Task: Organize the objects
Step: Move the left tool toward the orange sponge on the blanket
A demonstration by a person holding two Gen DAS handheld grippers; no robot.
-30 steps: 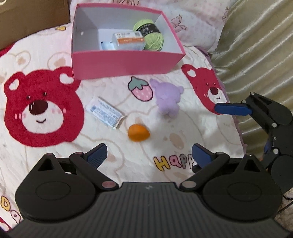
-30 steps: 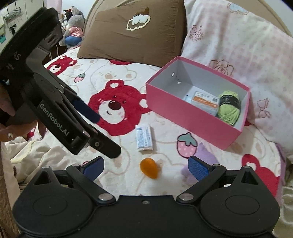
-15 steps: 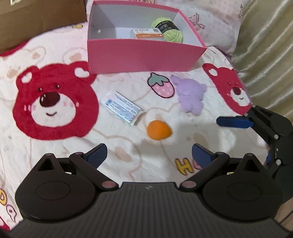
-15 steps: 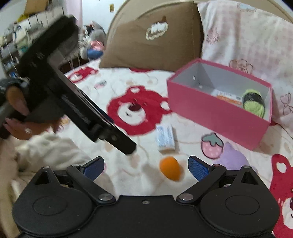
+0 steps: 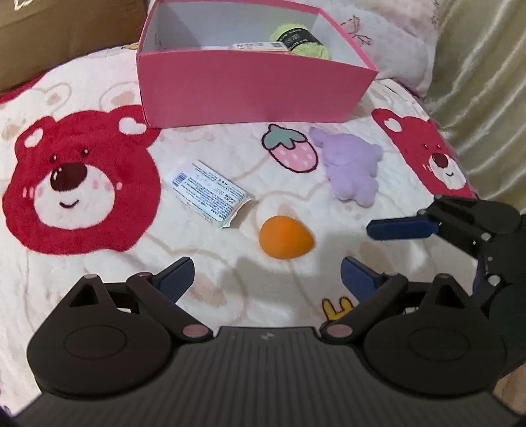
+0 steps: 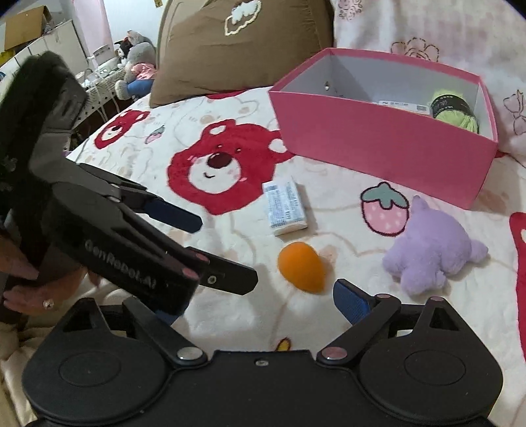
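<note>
An orange egg-shaped sponge lies on the bear-print blanket. My left gripper is open just short of it, nothing between its fingers. My right gripper is also open, its jaws closing slightly and empty, with the sponge just ahead of them. One blue finger of it reaches in from the right. A white packet and a purple plush lie nearby. The pink box holds green yarn and a small carton.
The left gripper, held by a hand, crosses the left of the right wrist view. A brown pillow and a pink patterned pillow stand behind the box. A satin cover lies at the right.
Both grippers have sunk toward the blanket and tipped further down. The sponge, packet and plush now look nearer and larger. Nothing on the blanket has moved.
</note>
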